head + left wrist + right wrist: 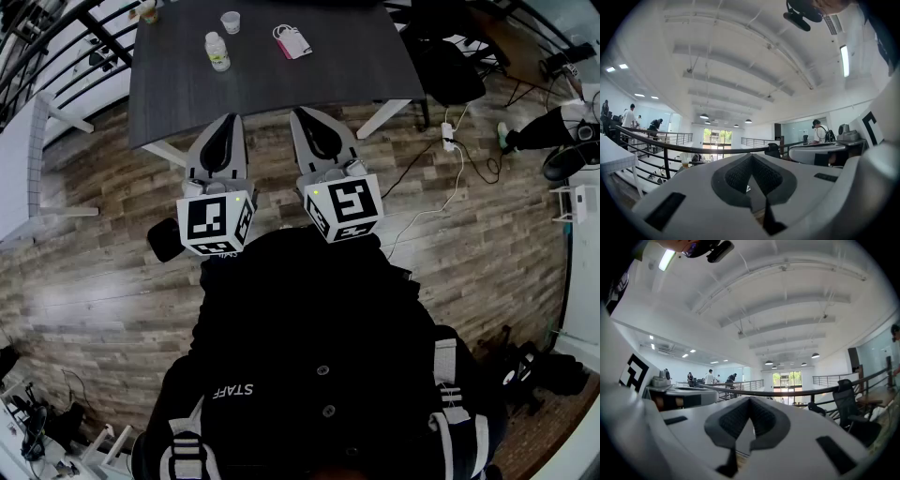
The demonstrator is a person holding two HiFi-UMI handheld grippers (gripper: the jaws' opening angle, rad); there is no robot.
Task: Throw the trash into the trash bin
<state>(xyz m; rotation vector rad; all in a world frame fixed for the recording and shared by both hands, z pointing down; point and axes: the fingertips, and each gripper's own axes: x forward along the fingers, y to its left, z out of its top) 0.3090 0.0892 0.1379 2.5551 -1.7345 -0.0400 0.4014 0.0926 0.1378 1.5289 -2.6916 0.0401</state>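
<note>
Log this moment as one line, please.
stage: pre-grasp | left tongs: shut, empty | right tongs: shut, empty | dark grey table: small clear plastic bottle, clear plastic cup, pink-and-white packet, all untouched

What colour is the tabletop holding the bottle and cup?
Dark grey, almost charcoal; the tabletop shows best in the head view.

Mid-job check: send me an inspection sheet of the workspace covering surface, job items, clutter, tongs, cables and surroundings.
Surface: dark table, mostly bare, ahead of both tongs.
Job's things: small bottle, clear cup and pink-and-white packet near the table's far edge; no trash bin seen.
Clutter: another cup at the table's far left corner.
Grippers: left tongs and right tongs both shut, empty, held level side by side.
Cables: power strip and white cable on the floor at right.
Surroundings: wood floor, black chair right of the table, railing at left.
</note>
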